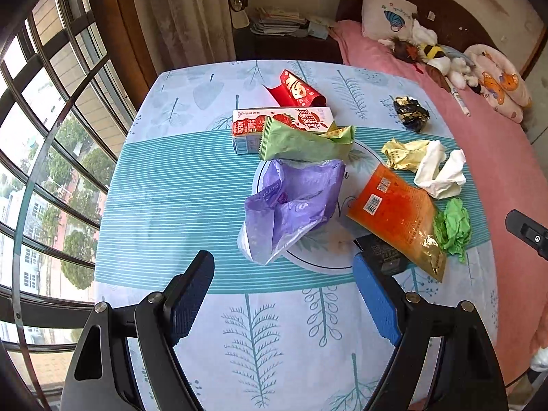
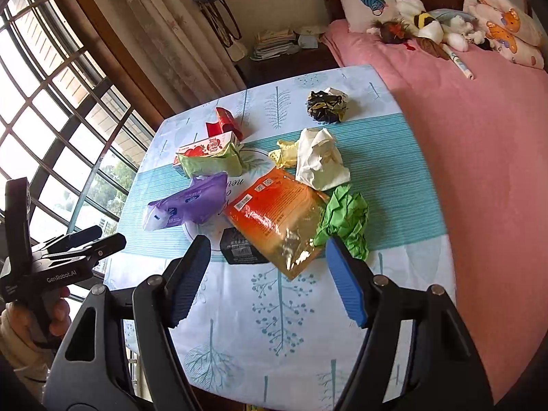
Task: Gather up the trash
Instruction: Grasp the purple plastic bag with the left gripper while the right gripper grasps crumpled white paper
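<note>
Table [image 1: 164,178] bare along window side; bed [image 1: 496,171] abuts opposite edge. Left gripper [image 1: 284,294] and right gripper [image 2: 267,267] gape empty; purple bag [image 1: 294,202] just beyond left fingertips.

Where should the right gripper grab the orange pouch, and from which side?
Take the orange pouch at its gold near end, coming down from the table's near edge. That end sticks out toward the right gripper, lies flat and thin, and is clear; the green crumpled paper crowds its right side, so keep the jaws across the pouch's thickness.

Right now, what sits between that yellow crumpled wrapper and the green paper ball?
A crumpled white tissue lies between the yellow wrapper and the green paper ball, touching the wrapper. Both wrist views show it.
</note>
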`<state>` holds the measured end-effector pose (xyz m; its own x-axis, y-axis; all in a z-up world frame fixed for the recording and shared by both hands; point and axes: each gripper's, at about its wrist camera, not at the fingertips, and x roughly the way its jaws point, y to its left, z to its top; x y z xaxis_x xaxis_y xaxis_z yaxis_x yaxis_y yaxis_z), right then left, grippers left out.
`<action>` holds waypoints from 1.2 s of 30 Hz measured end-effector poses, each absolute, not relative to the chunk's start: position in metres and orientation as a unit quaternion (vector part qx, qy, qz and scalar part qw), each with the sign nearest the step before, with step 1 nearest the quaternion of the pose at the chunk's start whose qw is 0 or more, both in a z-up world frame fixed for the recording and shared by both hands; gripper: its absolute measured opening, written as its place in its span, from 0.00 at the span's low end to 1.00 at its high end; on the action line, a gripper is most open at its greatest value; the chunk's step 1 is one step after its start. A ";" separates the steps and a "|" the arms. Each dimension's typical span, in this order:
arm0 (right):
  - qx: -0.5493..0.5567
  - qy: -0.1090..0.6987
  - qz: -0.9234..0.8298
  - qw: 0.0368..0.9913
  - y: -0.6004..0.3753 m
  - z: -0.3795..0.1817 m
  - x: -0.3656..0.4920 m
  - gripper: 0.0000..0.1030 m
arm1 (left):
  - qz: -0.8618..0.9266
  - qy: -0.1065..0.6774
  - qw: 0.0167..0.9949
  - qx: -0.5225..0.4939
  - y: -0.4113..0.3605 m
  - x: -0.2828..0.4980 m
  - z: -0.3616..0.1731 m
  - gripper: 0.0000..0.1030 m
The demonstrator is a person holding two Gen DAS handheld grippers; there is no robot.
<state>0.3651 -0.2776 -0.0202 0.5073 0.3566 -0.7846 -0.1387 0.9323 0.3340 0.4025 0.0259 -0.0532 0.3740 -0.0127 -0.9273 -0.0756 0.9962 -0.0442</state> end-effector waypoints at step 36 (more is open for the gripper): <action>0.094 0.534 0.234 0.807 -0.280 -0.114 0.525 0.06 | 0.066 0.571 0.816 -0.065 -0.006 0.459 -0.093 0.17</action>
<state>0.5250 -0.2802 -0.1138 0.3209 0.4777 -0.8178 -0.2763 0.8731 0.4016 0.4593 -0.0058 -0.0935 0.3390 0.0332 -0.9402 -0.1813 0.9829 -0.0306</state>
